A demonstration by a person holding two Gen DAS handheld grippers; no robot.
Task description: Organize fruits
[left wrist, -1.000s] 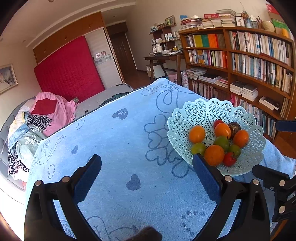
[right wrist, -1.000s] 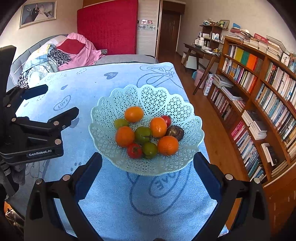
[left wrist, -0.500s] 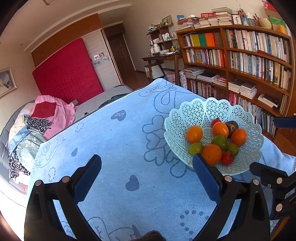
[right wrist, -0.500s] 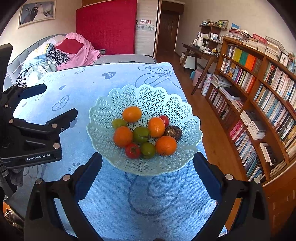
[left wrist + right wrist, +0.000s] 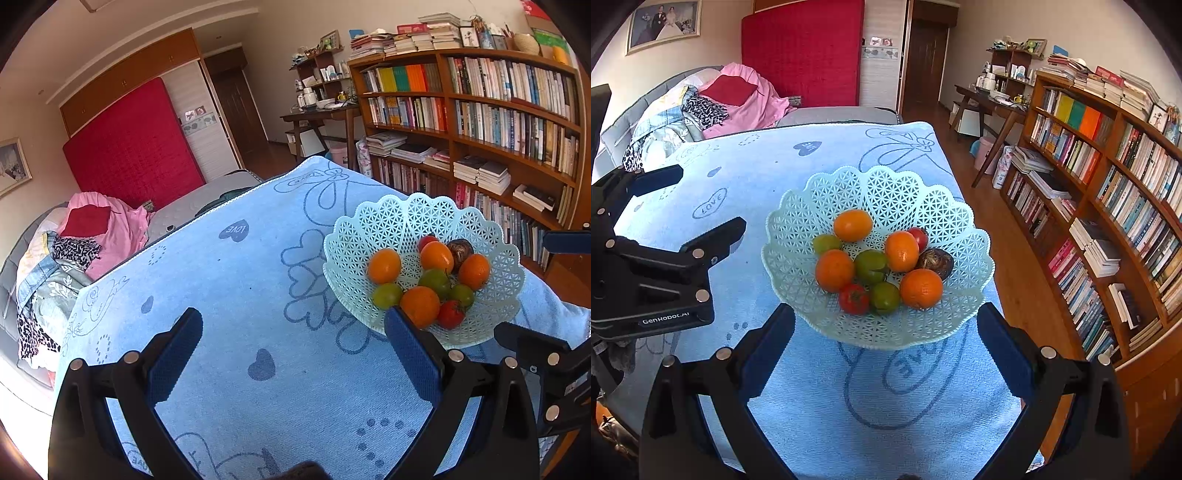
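While above the fruit basket [image 5: 798, 273], both claws wide and empty: left claw [image 5: 293, 334], right claw [image 5: 886, 332].

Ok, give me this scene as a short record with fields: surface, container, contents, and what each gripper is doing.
surface: light blue cloth with heart prints
container: pale green lattice plastic basket, on the cloth
contents: four orange fruits, three green fruits, two red tomatoes, one dark brown fruit
left gripper: open, empty, above the cloth beside the basket
right gripper: open, empty, facing the basket
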